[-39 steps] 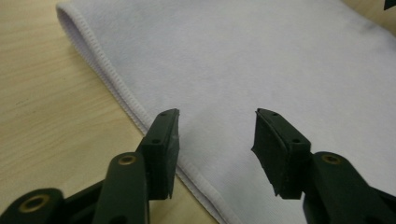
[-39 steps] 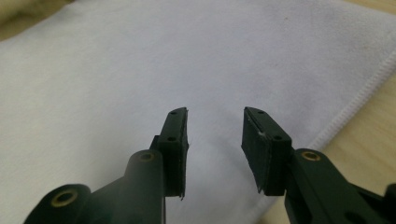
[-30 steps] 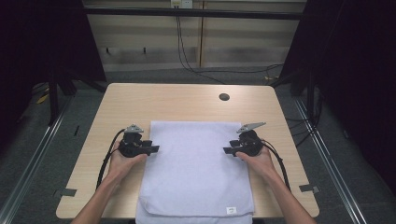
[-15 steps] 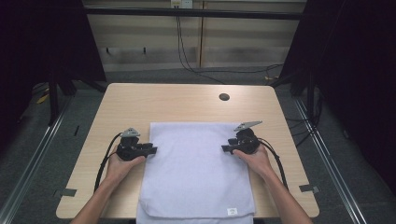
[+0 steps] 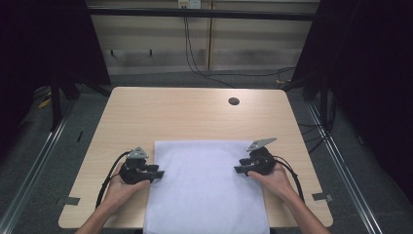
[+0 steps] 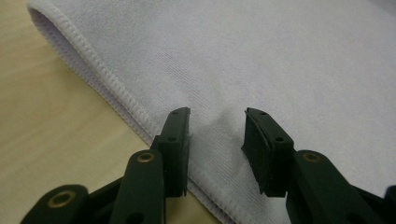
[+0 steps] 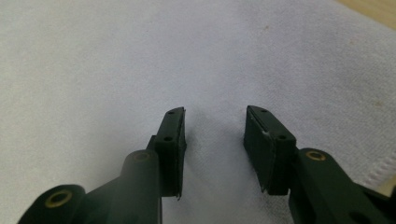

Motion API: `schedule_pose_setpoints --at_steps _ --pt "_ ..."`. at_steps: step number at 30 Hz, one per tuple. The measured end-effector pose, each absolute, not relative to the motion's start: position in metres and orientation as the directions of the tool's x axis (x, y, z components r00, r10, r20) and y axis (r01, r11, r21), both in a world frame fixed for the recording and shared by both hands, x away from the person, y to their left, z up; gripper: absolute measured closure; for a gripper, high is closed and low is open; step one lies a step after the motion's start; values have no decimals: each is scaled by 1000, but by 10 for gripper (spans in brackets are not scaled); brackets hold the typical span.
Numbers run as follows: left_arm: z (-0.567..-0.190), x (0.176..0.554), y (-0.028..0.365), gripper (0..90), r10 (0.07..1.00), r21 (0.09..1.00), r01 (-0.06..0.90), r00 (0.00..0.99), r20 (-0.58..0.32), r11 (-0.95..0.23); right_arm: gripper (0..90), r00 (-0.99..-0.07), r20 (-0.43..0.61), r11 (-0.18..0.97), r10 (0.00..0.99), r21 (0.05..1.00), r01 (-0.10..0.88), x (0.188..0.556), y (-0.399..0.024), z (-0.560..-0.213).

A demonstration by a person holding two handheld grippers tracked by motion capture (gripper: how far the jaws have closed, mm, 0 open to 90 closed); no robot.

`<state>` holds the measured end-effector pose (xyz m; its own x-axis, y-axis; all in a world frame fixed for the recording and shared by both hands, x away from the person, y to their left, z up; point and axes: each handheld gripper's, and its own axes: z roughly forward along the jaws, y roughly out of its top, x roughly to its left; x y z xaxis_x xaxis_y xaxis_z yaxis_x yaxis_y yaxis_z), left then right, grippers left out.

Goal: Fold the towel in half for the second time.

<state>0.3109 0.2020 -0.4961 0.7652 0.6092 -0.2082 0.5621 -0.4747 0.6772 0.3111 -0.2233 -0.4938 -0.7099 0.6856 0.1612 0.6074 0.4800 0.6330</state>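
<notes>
High view: wood table (image 5: 195,117) in dark room, white towel (image 5: 207,190) between left gripper (image 5: 155,174) and right gripper (image 5: 239,170) at its side edges; gripper views: both half-open, closing, cloth seemingly unpinched.

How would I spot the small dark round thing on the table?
Start from the wooden table and its white towel, which lies at the near edge. Look past the towel toward the far right corner: the dark round hole sits alone on bare wood, the one black spot there.
</notes>
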Motion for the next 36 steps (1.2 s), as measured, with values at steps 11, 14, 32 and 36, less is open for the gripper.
schedule_pose_setpoints --at_steps 11,14,32,36 --pt "-494 291 209 652 573 671 542 793 -209 -506 614 -656 126 418 744 678 604 310 -257 -468" --pt "-495 293 210 636 572 671 554 787 -230 -493 611 -619 122 375 776 700 608 326 -275 -466" --pt "-476 368 210 521 673 735 561 713 -195 -381 584 -608 112 402 786 654 640 356 -270 -499" --pt "-487 377 208 442 689 742 572 694 -209 -351 682 -616 117 411 779 646 644 354 -268 -497"
